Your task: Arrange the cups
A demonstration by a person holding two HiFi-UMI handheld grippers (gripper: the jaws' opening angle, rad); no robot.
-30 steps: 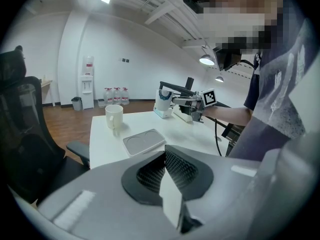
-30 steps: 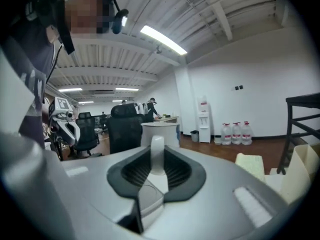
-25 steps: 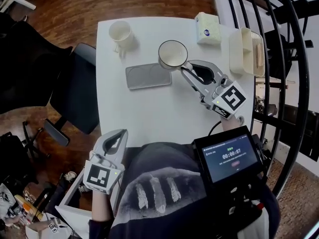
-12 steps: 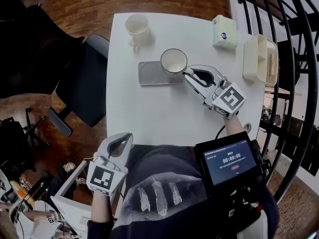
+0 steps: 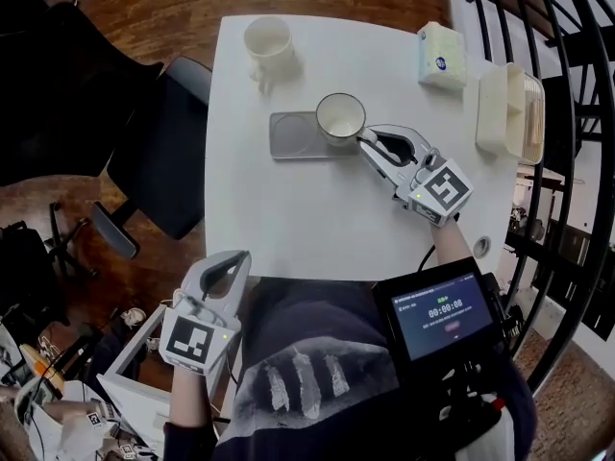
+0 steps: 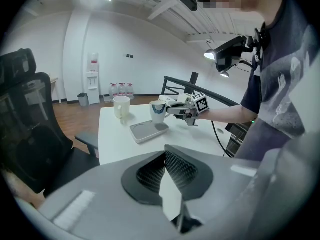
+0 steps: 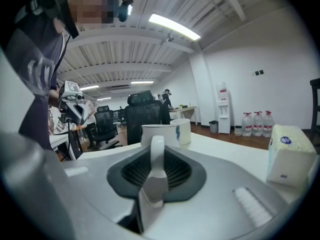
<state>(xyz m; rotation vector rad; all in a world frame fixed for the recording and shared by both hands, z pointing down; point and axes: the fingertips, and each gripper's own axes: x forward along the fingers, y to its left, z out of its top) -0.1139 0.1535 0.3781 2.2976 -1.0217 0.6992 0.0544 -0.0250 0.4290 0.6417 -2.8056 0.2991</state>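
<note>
At the white table (image 5: 288, 209), over the right end of the grey tray (image 5: 291, 134): pinches the mug (image 5: 340, 118) by its handle in the right gripper (image 5: 364, 139). Has a second mug (image 5: 268, 41) far left; holds the left gripper (image 5: 237, 257) closed, empty, off the near edge.

Open-plan office, black swivel chairs (image 7: 145, 110), white bench (image 5: 288, 209) on wood flooring (image 5: 144, 8), water dispenser (image 6: 93, 84) with spare bottles (image 6: 121, 90) by a white wall (image 6: 150, 49), strip lights (image 7: 175, 26) overhead.
</note>
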